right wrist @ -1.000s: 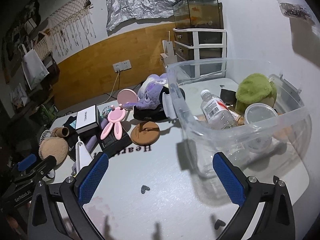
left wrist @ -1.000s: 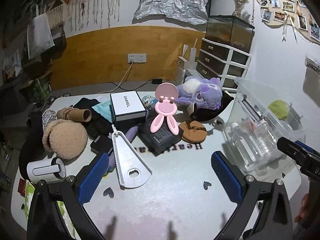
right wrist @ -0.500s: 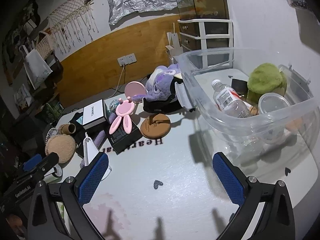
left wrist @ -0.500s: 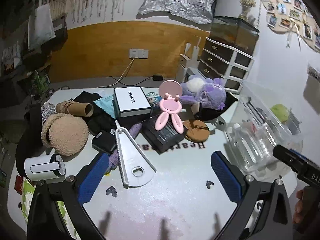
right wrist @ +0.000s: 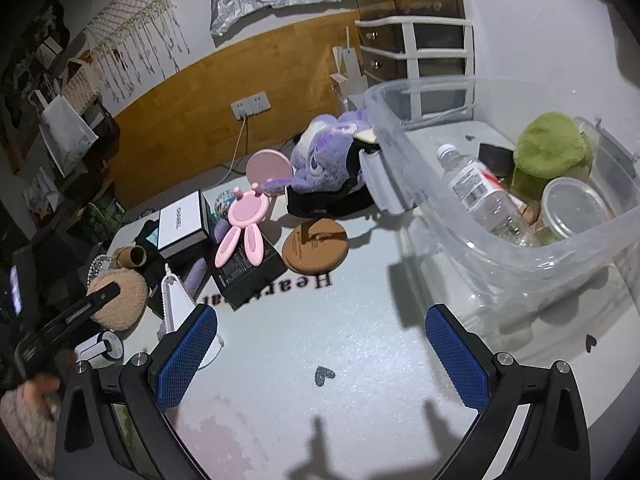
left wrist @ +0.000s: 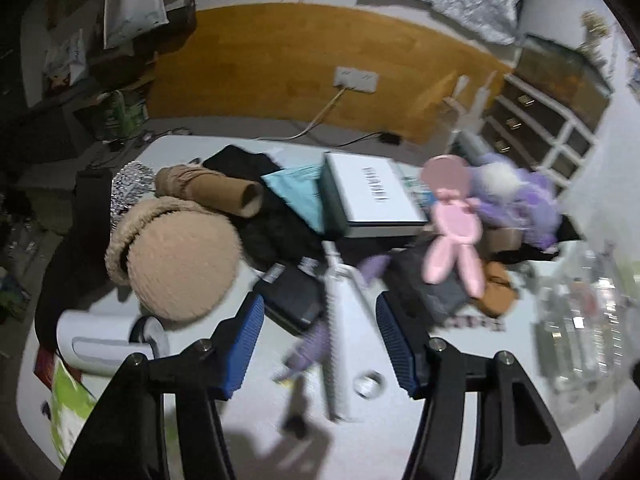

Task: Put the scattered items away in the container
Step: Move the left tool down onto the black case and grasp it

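My left gripper (left wrist: 320, 344) is open, its blue pads either side of a white wedge-shaped tool (left wrist: 340, 320) lying on the table, apart from it. The tool also shows in the right wrist view (right wrist: 176, 304). My right gripper (right wrist: 320, 356) is open and empty above bare table. The clear plastic container (right wrist: 420, 168) stands at right, holding a water bottle (right wrist: 480, 196), a green plush (right wrist: 552, 152) and a round tub (right wrist: 576, 208). Scattered items: pink bunny mirror (right wrist: 248, 220), purple plush (right wrist: 328, 156), white box (right wrist: 180, 220), tan fuzzy hat (left wrist: 180, 264).
A brown round stand (right wrist: 316, 244), a black box (right wrist: 244, 268), a cardboard tube (left wrist: 224, 192) and a white roll holder (left wrist: 108, 344) lie among the clutter. A drawer unit (right wrist: 416, 52) stands behind the table. The left gripper's body (right wrist: 64, 320) shows at left.
My left gripper has moved forward and left toward the white wedge tool, and its jaws have narrowed around it. The right gripper has drifted slightly back from the container.
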`<state>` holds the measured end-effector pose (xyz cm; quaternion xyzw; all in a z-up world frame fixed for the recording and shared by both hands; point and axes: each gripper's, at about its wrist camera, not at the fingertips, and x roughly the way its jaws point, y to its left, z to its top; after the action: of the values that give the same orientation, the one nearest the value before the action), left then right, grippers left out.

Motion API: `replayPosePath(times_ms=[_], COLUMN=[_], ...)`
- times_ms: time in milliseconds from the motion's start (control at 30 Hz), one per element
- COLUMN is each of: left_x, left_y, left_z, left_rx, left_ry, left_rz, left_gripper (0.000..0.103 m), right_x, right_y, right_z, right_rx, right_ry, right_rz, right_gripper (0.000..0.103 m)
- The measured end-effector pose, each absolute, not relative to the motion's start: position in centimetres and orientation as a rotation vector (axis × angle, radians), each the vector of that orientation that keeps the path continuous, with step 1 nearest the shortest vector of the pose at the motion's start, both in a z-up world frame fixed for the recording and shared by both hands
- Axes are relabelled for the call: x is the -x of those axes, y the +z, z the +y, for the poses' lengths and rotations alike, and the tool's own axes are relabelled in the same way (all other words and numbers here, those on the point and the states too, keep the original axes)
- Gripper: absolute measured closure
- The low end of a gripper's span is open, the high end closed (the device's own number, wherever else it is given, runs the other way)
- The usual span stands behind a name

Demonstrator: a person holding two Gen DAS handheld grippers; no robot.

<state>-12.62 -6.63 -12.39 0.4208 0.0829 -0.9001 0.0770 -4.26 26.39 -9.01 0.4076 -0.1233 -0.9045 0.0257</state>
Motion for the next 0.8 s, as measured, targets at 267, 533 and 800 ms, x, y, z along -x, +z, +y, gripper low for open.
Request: replayPosePath(times_ms=[267,533,800], left_x=[19.5,22.8,22.1], left_y=[-17.6,-21.0,-21.9], left_z=[-9.0,-8.5,-8.4], left_rx=[-1.403,-1.503,-1.52], left_ry=[-2.539,-2.474,-2.479], left_rz=[0.223,0.163,0.06], left_gripper=[0.065,0.065,0.065], right_x=[4.9,5.0,5.1], right_y=[-9.9,-10.6,-10.8], right_z=[26.8,27.7,27.3], right_rx=[-1.326,-1.378,-1.386], right_ry=[-2.775,-2.78,-2.752], right_rz=[-0.419,-0.493,-0.48], right_gripper=[0.0,0.0,0.0])
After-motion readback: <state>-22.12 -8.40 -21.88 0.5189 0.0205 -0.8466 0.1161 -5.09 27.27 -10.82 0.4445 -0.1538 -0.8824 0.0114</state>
